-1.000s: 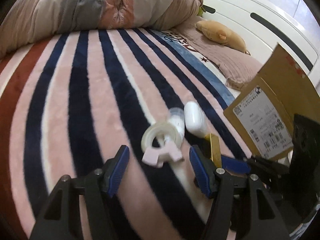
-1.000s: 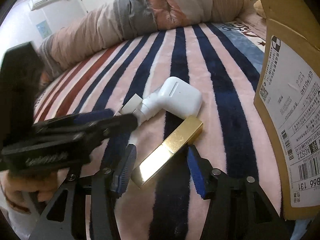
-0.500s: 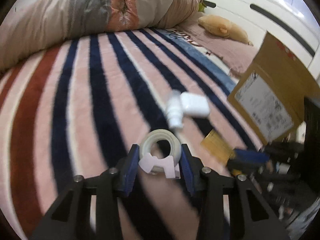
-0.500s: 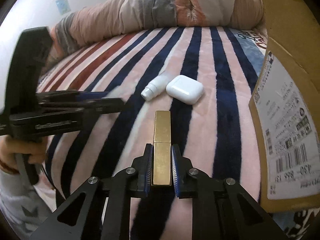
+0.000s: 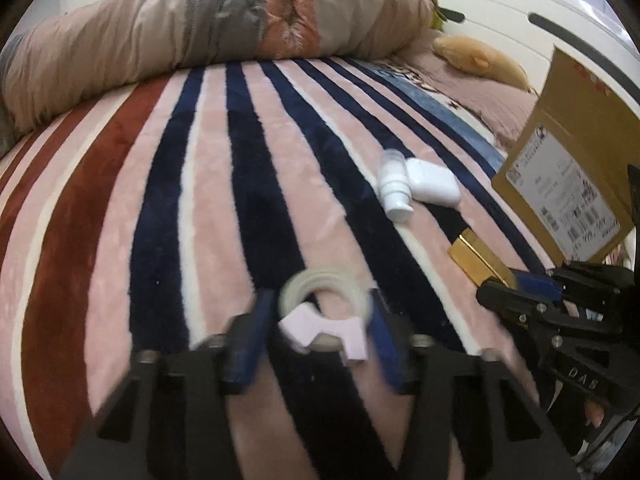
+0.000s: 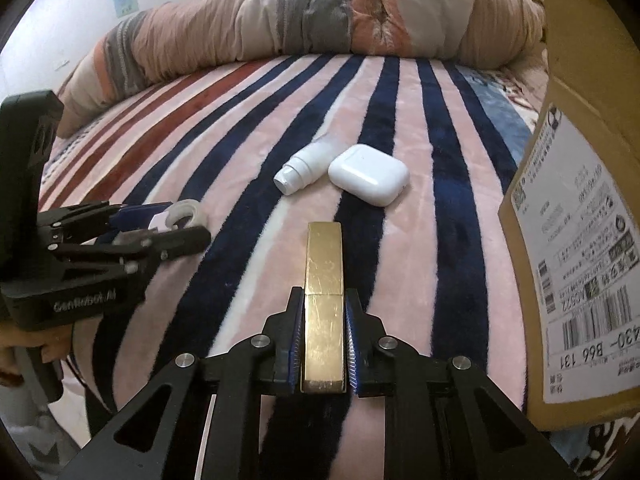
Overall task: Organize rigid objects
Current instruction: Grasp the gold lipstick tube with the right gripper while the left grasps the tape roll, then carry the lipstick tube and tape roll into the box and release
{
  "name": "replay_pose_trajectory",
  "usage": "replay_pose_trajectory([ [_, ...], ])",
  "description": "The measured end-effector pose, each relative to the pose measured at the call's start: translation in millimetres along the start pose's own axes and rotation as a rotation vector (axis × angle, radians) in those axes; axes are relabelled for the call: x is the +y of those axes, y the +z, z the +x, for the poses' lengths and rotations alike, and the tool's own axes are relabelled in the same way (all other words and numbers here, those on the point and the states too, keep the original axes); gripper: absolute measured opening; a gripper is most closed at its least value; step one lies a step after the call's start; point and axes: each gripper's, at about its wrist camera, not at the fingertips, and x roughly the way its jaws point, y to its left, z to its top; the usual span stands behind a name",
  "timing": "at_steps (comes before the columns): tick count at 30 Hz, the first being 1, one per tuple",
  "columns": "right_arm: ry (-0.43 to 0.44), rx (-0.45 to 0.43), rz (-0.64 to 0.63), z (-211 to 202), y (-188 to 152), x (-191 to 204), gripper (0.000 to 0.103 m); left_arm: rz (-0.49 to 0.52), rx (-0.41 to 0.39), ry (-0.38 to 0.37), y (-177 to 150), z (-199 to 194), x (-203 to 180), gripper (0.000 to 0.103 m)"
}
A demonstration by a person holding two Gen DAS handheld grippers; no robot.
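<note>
My left gripper [image 5: 320,320] is shut on a tape roll with a pale pink dispenser clip [image 5: 324,316], held just above the striped blanket; it also shows in the right wrist view [image 6: 176,216]. My right gripper [image 6: 323,328] is shut on a gold rectangular bar [image 6: 324,288], which points forward; the bar shows at the right of the left wrist view [image 5: 476,256]. A small white bottle [image 6: 308,164] and a white earbud case [image 6: 370,174] lie side by side on the blanket ahead.
A cardboard box with shipping labels [image 6: 580,240] stands open at the right, close to my right gripper. A rolled quilt [image 6: 320,20] lies along the far side of the striped blanket [image 5: 160,200]. A plush toy [image 5: 480,60] rests far right.
Both grippers closed: the left on the tape roll, the right on the gold bar, which turned to point straight ahead. Both have drawn back from the bottle and case.
</note>
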Motion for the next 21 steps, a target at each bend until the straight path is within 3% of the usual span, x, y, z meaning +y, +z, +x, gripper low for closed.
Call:
replay_pose_trajectory([
  [8, 0.04, -0.07, -0.056, -29, 13, 14, 0.014, -0.01, -0.039, -0.008, 6, -24, 0, 0.037],
  [14, 0.105, -0.193, -0.109, -83, 32, 20, 0.013, 0.036, -0.156, -0.01, 27, -84, -18, 0.037],
  [21, 0.155, -0.328, -0.066, -159, 45, -17, 0.013, 0.155, -0.295, -0.111, 65, -150, -79, 0.037],
])
